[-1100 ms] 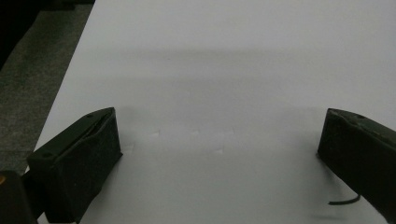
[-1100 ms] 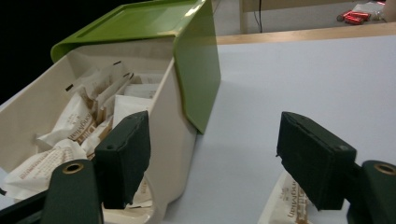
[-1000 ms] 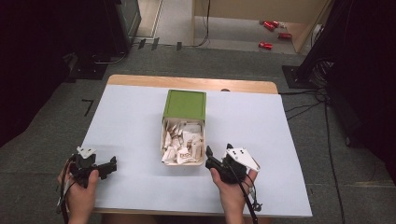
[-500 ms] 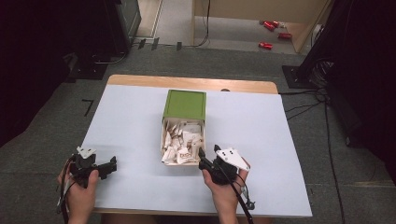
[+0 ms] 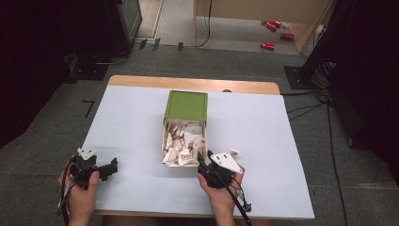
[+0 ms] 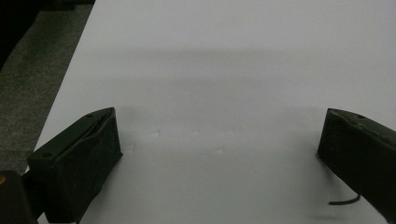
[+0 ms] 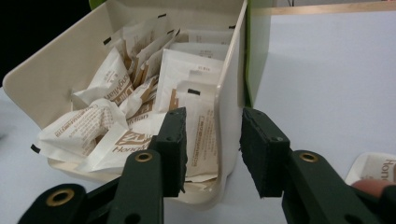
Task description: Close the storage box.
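a lab or studio: grey carpet floor (image 5: 56, 155), black equipment stands (image 5: 324, 56), trailing cables (image 5: 306, 101), one white-topped table (image 5: 263, 136).

Floor: grey carpet (image 5: 56, 155), cables (image 5: 306, 106) at right.
Table: white worktop (image 5: 131, 122), wooden far edge.
Far right floor: red objects (image 5: 273, 26).

Black right gripper (image 5: 203, 162); white three-cornered plate; trailing cable.
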The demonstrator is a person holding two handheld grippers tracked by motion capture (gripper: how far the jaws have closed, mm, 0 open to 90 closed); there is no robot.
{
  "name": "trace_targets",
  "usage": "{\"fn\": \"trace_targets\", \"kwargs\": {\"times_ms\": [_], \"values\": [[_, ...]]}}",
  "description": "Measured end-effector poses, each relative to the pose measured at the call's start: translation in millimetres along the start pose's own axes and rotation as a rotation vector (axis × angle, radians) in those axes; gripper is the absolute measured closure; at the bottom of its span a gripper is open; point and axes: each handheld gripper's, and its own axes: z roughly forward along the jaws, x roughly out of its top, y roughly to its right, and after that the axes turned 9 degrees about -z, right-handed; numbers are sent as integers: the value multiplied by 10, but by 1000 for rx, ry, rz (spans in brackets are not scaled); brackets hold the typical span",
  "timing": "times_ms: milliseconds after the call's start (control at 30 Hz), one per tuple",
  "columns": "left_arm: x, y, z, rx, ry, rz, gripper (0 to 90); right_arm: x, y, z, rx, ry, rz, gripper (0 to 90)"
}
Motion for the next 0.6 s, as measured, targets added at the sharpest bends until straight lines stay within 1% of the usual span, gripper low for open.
{"fn": "trace_targets", "kwargs": {"times_ms": [100,167,200,267,300,400,467,533,567,600], "values": [[0,0,0,0,0,0,0,-47,-36,41,-2,-13,-14,643],[0,0,0,0,0,0,0,-61,-43,48,-5,-9,-16,649],[0,0,0,0,0,0,0,-81,-51,56,-7,-6,-7,672],[0,0,0,0,0,0,0,-100,-51,74,-17,-10,-4,700],[0,0,0,0,-1,0,0,-109,-48,83,-26,-15,-7,729],[1,0,0,0,-1,0,0,-127,-31,112,-28,-28,4,747],[1,0,0,0,-1,0,0,-132,-31,123,-32,-30,2,751],[1,0,0,0,-1,0,0,-139,-40,138,-41,-36,4,762],[1,-1,0,0,-1,0,0,-149,-47,153,-55,-37,11,790],[1,-1,0,0,-1,0,0,-149,-47,153,-55,-37,11,790]]}}
